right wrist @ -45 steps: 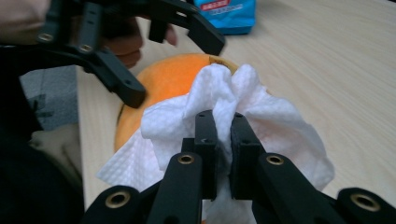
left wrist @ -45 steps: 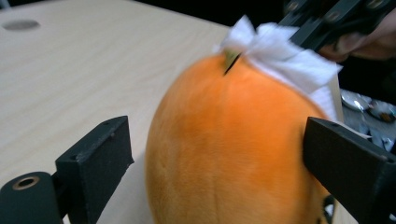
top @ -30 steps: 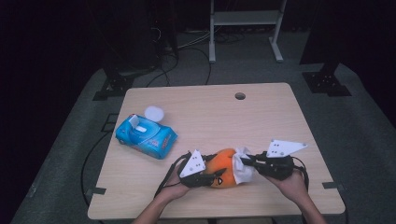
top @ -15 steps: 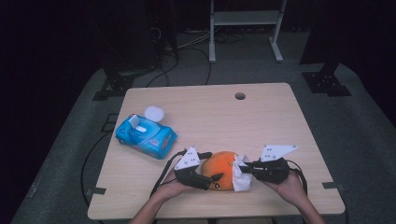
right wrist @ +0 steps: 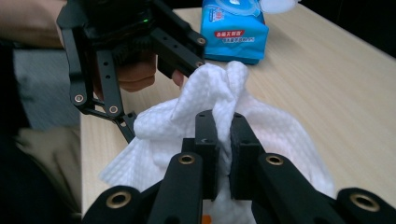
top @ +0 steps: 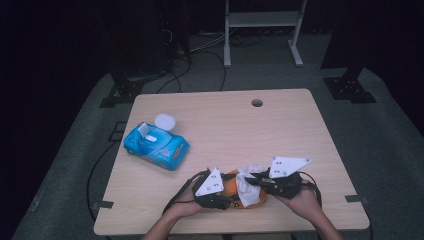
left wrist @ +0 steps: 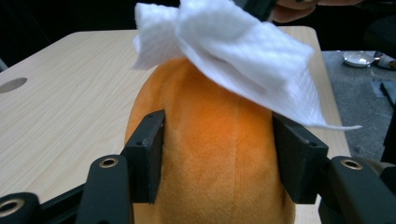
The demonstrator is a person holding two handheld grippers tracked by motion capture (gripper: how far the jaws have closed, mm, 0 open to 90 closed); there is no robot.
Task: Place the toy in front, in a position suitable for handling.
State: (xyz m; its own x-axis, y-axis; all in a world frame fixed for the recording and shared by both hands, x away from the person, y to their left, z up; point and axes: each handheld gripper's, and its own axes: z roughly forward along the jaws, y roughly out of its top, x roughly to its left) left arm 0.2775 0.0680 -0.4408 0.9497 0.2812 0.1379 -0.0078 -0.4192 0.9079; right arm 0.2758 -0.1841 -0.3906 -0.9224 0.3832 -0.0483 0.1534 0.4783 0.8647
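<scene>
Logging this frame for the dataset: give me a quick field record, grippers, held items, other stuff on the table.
left gripper: shut on orange plush toy, jaws on its two sides
right gripper: shut on white wipe
wipe position: draped over the toy's top
wipe pack: blue, lid flipped open, left part of table
table hole: far edge

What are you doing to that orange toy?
A person is wiping a soft orange plush toy at the near edge of the wooden table. The left gripper clamps the toy, while the right gripper pinches a white wet wipe draped over it. A blue wipes pack, lid open, lies nearby.
</scene>
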